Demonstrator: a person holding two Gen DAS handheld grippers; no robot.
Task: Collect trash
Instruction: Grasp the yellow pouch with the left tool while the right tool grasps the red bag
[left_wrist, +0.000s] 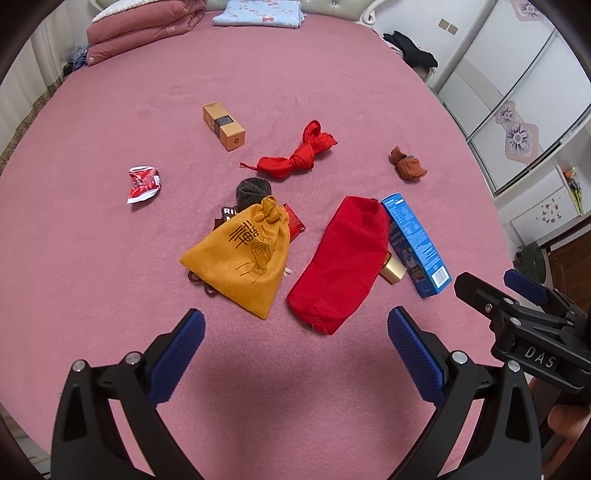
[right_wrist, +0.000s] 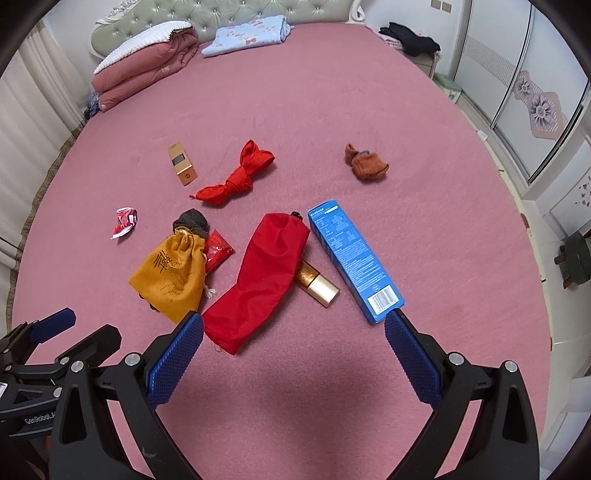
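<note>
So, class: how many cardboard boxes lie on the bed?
2. An orange box lies far left of the red ribbon; a blue box lies right of the red pouch. Pouches may hide more.

We see the left gripper (left_wrist: 295, 325) up close: two black angular arms, each ending in a blue pad with a fine knurled, diamond-grid texture (left_wrist: 184, 347). Round silver screws sit at the joints, two on each side. The right gripper (right_wrist: 293, 326) is built the same way, black frame, blue textured fingers (right_wrist: 410, 354), silver screw heads at the pivots. From the left wrist camera we catch the right gripper's side, where raised white letters read "DAS" on a black block, with a small screw above. From the right wrist camera, the left gripper's body carries white lettering starting "GenRobot".
</note>
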